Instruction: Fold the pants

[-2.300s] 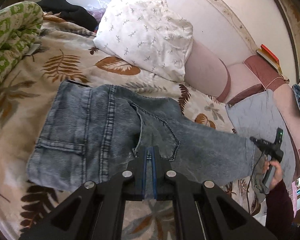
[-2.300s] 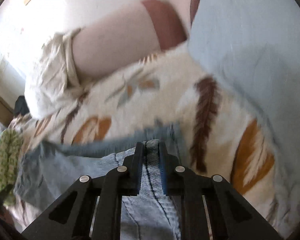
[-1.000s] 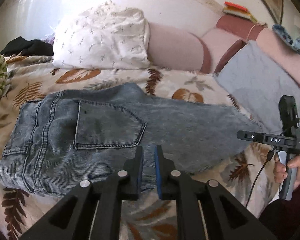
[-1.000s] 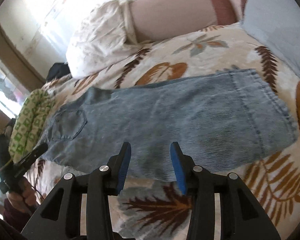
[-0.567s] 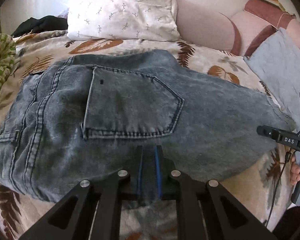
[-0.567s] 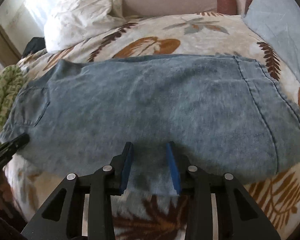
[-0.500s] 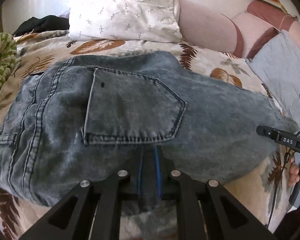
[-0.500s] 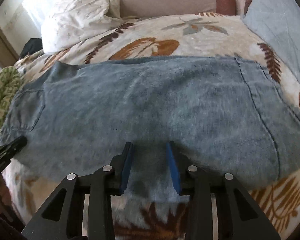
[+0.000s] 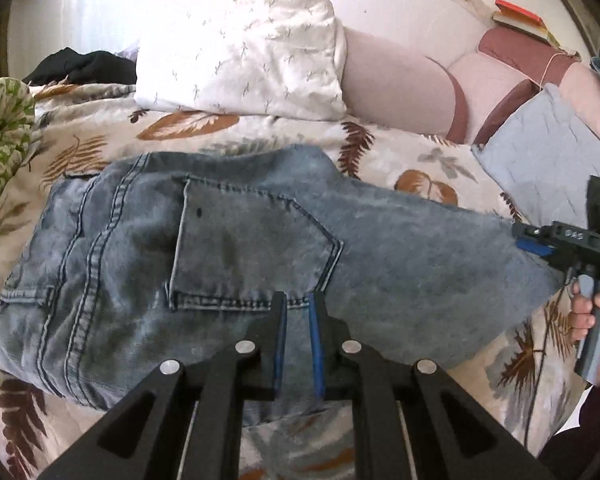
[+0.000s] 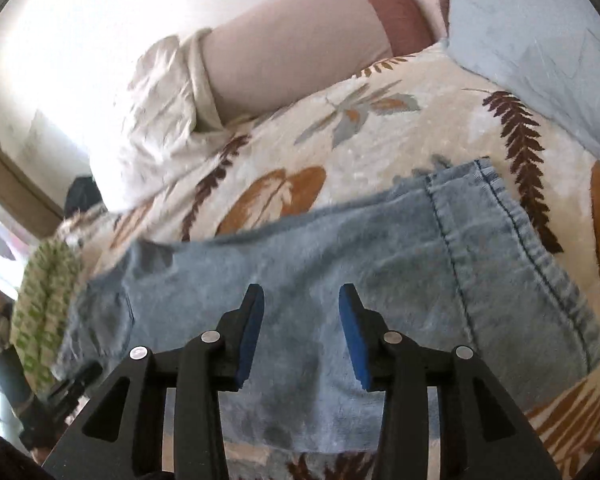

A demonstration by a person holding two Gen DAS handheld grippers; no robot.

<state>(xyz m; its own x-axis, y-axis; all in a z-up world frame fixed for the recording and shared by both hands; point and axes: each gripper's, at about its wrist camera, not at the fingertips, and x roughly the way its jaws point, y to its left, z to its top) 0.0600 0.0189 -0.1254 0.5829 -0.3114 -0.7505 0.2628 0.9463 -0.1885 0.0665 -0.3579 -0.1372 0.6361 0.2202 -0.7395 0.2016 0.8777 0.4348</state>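
Blue denim pants [image 9: 236, 256] lie flat on the leaf-print bedspread, folded lengthwise with a back pocket [image 9: 252, 248] up, waistband at the left and leg hems at the right. My left gripper [image 9: 298, 304] hovers over the near edge just below the pocket, its jaws a narrow gap apart with nothing between them. In the right wrist view the pants [image 10: 340, 264] stretch from the waist at the left to the hem [image 10: 500, 248] at the right. My right gripper [image 10: 302, 300] is wide open above the leg's near edge. It also shows in the left wrist view [image 9: 536, 242], at the hem.
A white pillow [image 9: 244, 56] and pink cushions [image 9: 400, 84] line the back of the bed [image 9: 440, 164]. A grey-blue cloth [image 9: 556, 152] lies at the right, a green patterned blanket [image 9: 0, 132] at the left, dark clothes [image 9: 80, 66] behind it.
My left gripper was shut on the near edge of the pants and has opened slightly. My right gripper has opened wider and drawn back above the leg.
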